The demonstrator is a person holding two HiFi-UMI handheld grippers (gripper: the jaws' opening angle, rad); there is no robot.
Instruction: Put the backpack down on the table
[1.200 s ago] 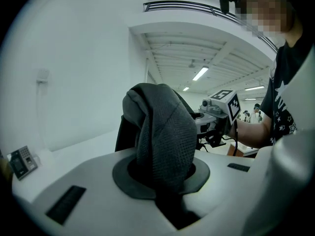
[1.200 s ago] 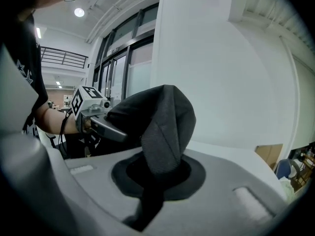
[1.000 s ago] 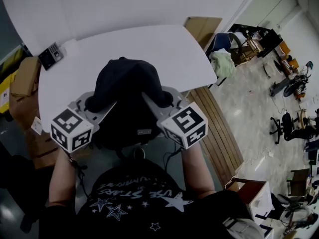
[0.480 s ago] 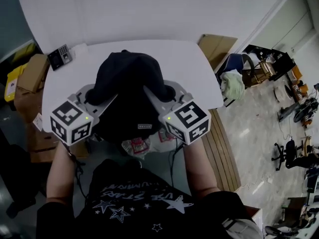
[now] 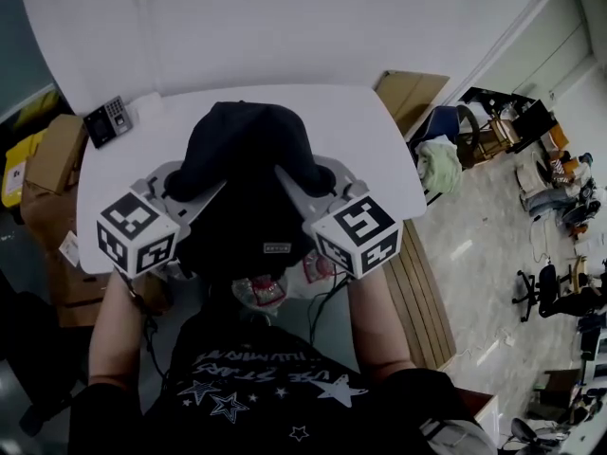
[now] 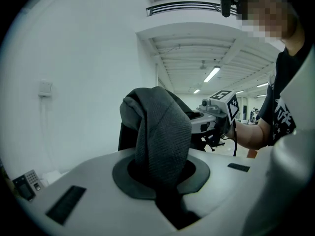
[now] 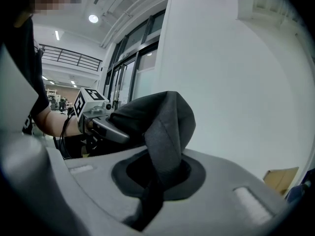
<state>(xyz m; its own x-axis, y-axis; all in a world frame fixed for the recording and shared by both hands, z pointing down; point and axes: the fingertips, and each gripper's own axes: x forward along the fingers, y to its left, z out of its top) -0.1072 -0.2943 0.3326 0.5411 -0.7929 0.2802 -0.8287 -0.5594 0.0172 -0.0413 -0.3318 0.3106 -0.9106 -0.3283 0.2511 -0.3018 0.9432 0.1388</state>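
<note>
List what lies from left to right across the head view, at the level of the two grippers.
cardboard box → left gripper → backpack → right gripper → wooden slats → office chair

The head view is dim and bluish, bent at its edges; the black fabric backpack (image 5: pixel 242 188) shows little detail. The 2 gripper views darken at the corners, lit by long white ceiling strip lights (image 6: pixel 212 74).
</note>
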